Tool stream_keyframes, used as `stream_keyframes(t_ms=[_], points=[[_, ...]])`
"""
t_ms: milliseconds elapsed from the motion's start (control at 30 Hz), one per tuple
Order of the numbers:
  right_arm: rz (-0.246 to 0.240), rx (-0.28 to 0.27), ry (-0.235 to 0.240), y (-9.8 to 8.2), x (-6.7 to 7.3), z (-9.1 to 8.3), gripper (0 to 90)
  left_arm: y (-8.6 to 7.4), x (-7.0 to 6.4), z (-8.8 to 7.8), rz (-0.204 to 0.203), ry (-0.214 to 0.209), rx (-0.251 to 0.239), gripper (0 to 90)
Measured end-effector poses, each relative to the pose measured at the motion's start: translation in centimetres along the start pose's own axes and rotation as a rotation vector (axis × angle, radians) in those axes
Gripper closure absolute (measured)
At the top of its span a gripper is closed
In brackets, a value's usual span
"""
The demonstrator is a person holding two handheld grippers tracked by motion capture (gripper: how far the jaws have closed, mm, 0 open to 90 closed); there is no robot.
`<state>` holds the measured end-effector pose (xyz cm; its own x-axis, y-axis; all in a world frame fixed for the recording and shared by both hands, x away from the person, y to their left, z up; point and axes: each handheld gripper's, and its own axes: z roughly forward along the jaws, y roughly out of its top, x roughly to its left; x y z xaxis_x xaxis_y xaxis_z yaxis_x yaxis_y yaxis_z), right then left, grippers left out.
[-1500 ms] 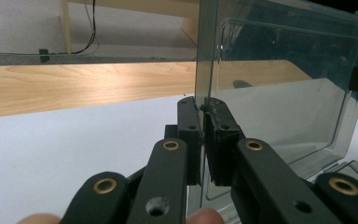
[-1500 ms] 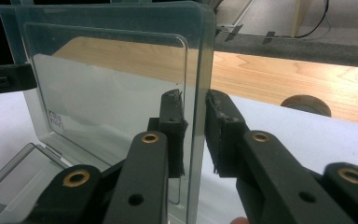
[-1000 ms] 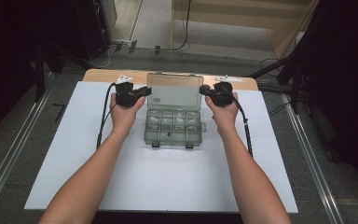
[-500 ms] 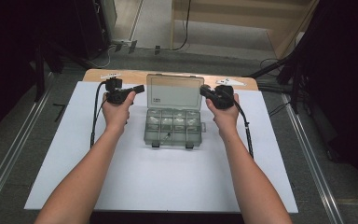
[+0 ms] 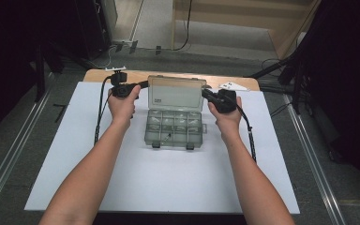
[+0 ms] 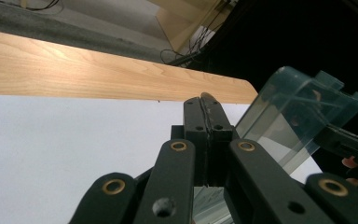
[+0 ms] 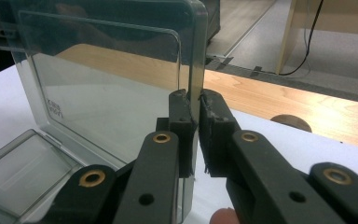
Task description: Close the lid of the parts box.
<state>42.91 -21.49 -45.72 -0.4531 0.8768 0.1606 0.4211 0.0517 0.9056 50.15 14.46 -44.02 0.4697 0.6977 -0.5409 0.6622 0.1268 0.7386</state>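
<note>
Box: clear plastic organiser box [image 5: 173, 127] sits mid-table on the white sheet [image 5: 159, 183], its compartments exposed.
Lid: lid [image 7: 107, 84] stands upright at the box's far edge.
Right gripper: right gripper [image 7: 196, 116] pinches the lid's side edge between its jaws.
Left gripper: left gripper [image 6: 207, 116] has just been closing; jaws now pressed together with nothing between them, just beside the lid's other edge.
Hands: one on each gripper, either side of the lid.
Table: wooden edge [image 6: 98, 74] shows past the sheet.
</note>
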Motion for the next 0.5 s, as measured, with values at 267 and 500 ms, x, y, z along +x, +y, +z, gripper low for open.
stream_keyframes(t_ms=[267,500], points=[[-0.015,-0.007,0.017,-0.25,-0.05,-0.48,85.3,0.26,-0.72,0.66,0.005,-0.023,0.026,90.0],[-0.004,0.010,0.030,-0.12,0.08,-0.89,76.3,0.21,-0.96,0.08,0.002,-0.067,0.026,90.0]])
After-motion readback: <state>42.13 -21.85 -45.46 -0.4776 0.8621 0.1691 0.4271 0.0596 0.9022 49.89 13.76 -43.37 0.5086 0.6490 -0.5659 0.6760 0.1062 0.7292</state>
